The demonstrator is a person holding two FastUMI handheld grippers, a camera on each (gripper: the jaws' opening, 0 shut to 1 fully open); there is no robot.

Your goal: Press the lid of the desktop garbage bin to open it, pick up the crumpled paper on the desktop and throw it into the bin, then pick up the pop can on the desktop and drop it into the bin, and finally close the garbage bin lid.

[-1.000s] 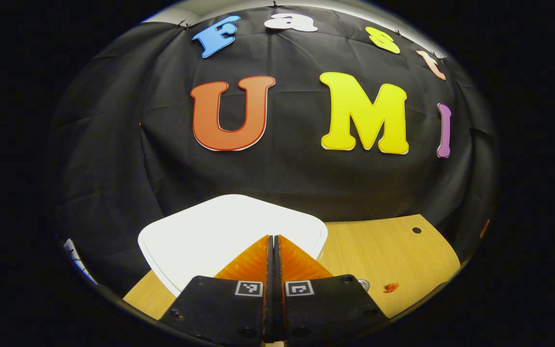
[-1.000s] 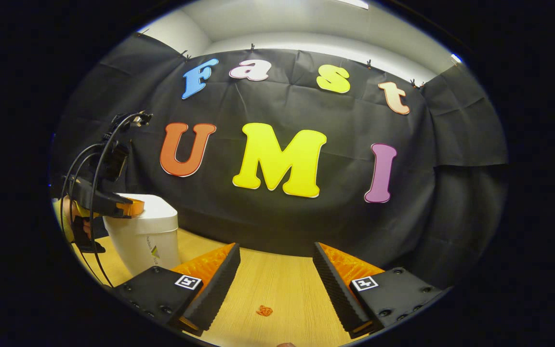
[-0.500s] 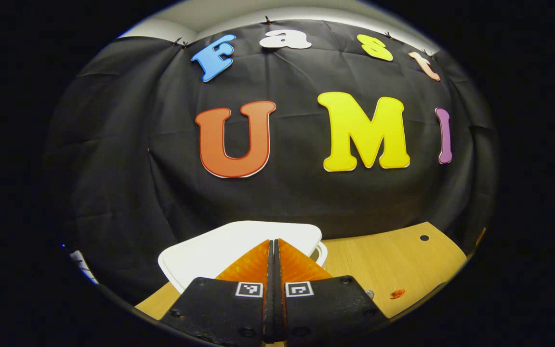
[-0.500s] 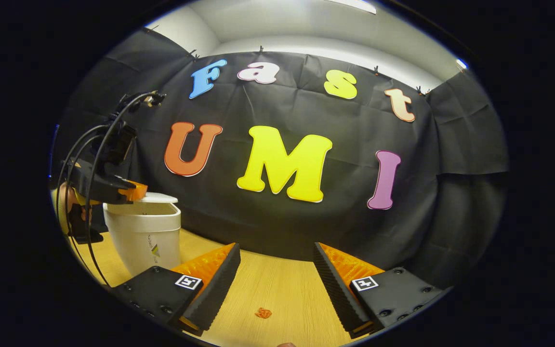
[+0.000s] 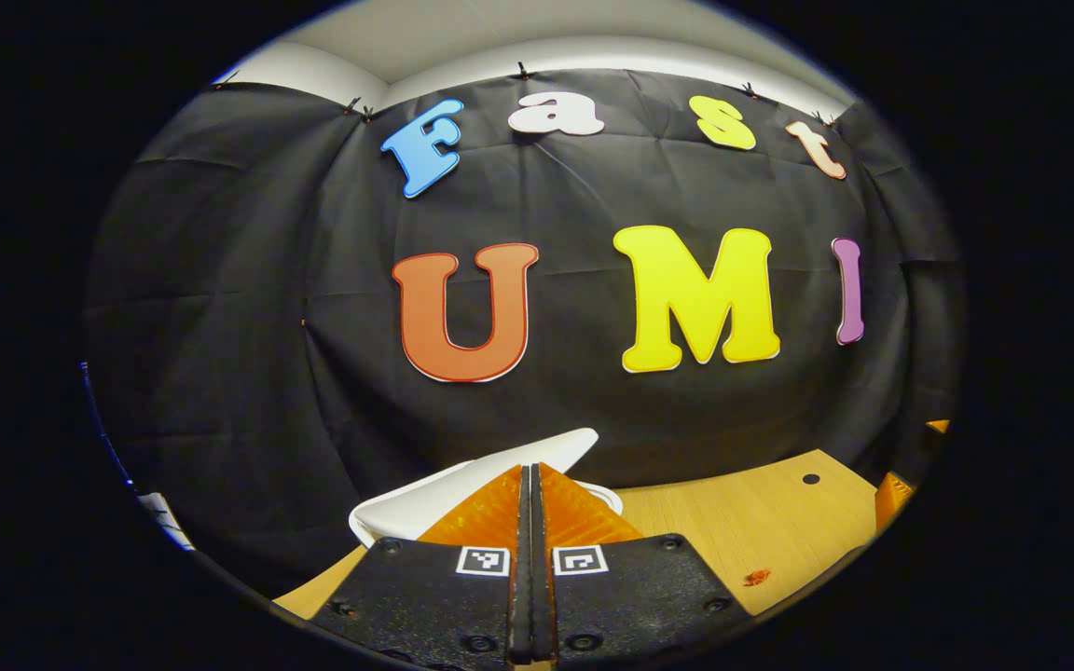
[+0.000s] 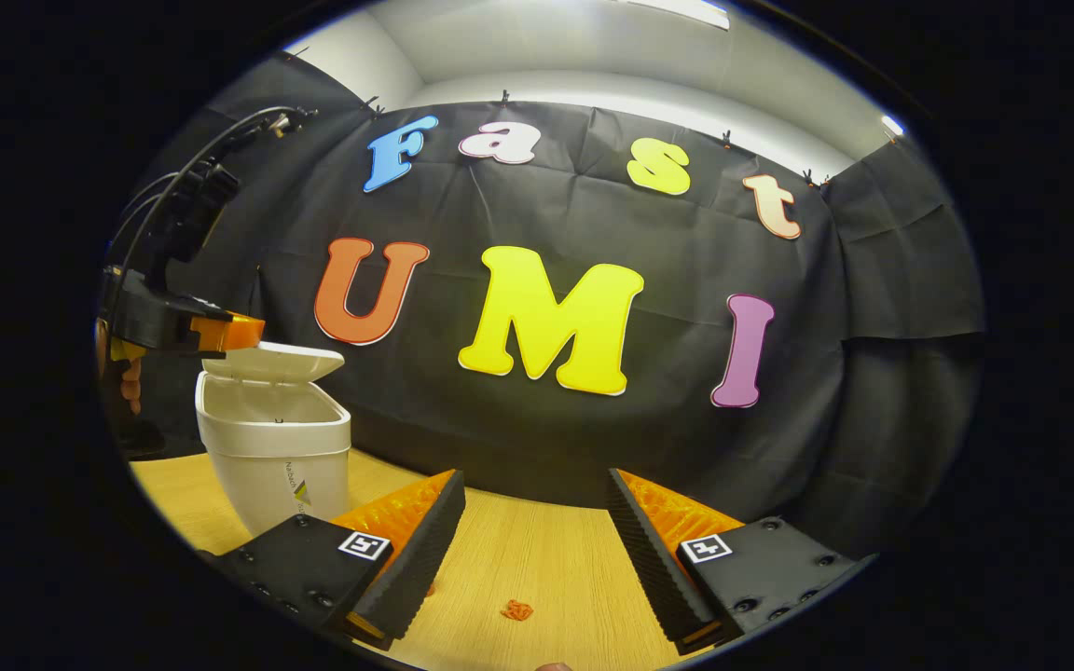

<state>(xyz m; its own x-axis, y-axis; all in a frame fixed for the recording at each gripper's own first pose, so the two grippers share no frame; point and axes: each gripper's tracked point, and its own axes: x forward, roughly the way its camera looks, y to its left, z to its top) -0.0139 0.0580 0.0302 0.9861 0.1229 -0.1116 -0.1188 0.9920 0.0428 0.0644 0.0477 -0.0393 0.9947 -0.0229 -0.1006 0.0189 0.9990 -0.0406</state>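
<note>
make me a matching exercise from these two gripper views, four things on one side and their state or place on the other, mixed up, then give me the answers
Things:
1. left gripper
2. right gripper
3. bin lid
4. small orange scrap

States or places:
A. tilted up, bin open beneath it
B. fingers pressed together, holding nothing
C. lying on the wooden desktop
D. fingers spread wide apart

Pairs: 1-B, 2-D, 3-A, 4-C

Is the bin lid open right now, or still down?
Open. In the right gripper view the lid is tilted up off the bin, its dark inside showing beneath. The left claw hangs just above the lid, fingers together.
</note>
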